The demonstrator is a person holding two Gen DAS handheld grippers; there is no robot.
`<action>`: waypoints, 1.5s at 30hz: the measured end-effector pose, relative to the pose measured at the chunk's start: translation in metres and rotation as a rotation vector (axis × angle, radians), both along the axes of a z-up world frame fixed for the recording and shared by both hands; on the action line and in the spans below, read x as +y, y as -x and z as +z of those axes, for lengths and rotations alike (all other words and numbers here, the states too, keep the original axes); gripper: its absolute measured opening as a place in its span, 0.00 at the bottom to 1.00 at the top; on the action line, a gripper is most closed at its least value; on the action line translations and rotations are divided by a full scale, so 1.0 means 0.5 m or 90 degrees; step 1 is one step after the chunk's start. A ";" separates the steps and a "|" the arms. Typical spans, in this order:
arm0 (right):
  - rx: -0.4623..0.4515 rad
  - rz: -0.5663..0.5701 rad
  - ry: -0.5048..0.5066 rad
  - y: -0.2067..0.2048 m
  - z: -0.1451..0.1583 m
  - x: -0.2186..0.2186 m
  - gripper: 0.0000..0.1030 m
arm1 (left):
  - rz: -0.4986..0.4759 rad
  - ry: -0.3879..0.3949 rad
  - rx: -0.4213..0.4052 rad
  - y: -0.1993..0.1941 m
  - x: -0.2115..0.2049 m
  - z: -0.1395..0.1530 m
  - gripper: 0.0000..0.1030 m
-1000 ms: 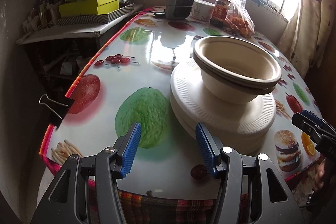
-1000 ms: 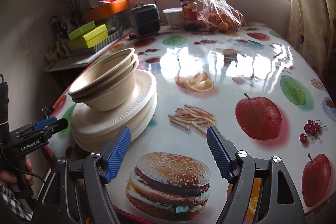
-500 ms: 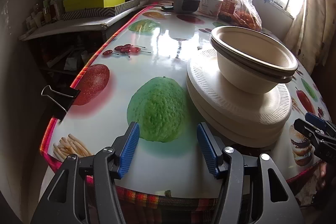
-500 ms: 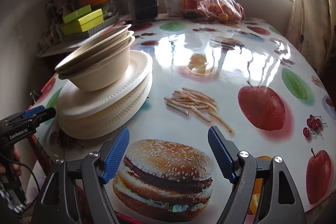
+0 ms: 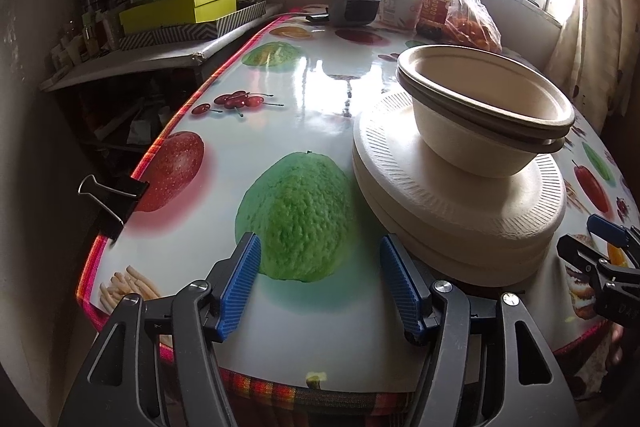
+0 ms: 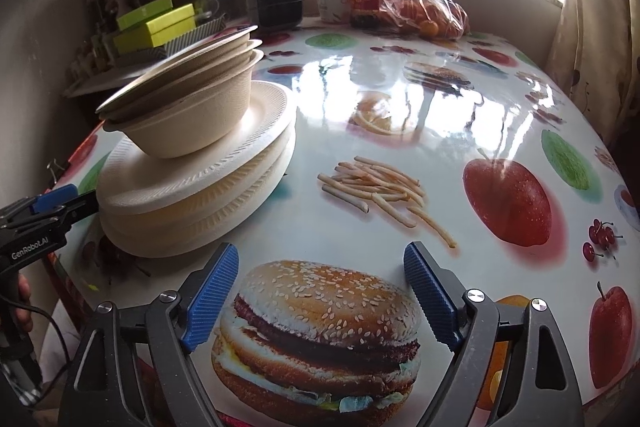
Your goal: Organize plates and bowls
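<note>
Both my left gripper (image 5: 320, 283) and right gripper (image 6: 320, 299) are opening wider (empty), nearing the stacked beige paper bowls (image 5: 484, 111) on white foam plates (image 5: 460, 203).

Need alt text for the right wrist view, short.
Stacked bowls sit on a pile of plates at left on a food-print table. The empty right gripper is opening over a printed burger; the left gripper shows at left.

Cream ribbed plates (image 5: 460, 195), beige bowls (image 5: 480, 131), fruit-and-burger print tablecloth (image 6: 400, 107), blue fingers (image 5: 240, 283)
</note>
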State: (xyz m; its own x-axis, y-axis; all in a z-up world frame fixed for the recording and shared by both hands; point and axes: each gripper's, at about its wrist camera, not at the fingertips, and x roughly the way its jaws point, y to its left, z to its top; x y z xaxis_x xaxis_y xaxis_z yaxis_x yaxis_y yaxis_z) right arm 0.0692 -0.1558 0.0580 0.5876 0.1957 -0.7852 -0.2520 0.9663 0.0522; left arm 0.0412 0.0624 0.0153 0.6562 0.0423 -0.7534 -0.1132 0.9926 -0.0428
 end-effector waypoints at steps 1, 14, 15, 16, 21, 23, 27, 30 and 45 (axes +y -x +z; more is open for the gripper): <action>-0.001 0.000 0.002 0.000 -0.001 0.001 0.85 | 0.001 -0.001 -0.001 0.000 -0.001 -0.001 0.61; -0.007 -0.011 0.016 0.001 -0.004 0.006 0.86 | 0.008 -0.019 -0.007 0.001 -0.006 -0.003 0.62; -0.007 -0.012 0.018 0.001 -0.004 0.007 0.87 | 0.008 -0.019 -0.007 0.001 -0.006 -0.003 0.62; -0.008 -0.013 0.019 0.001 -0.004 0.008 0.87 | 0.008 -0.019 -0.008 0.001 -0.006 -0.003 0.62; -0.008 -0.013 0.019 0.002 -0.004 0.008 0.87 | 0.008 -0.019 -0.008 0.000 -0.006 -0.003 0.62; -0.008 -0.013 0.019 0.002 -0.004 0.008 0.87 | 0.008 -0.018 -0.008 0.001 -0.005 -0.003 0.62; -0.008 -0.012 0.019 0.002 -0.004 0.008 0.87 | 0.008 -0.018 -0.008 0.001 -0.005 -0.003 0.62; -0.008 -0.012 0.019 0.002 -0.004 0.008 0.87 | 0.008 -0.018 -0.008 0.001 -0.005 -0.003 0.62; -0.008 -0.012 0.019 0.003 -0.004 0.008 0.87 | 0.008 -0.018 -0.008 0.001 -0.005 -0.003 0.62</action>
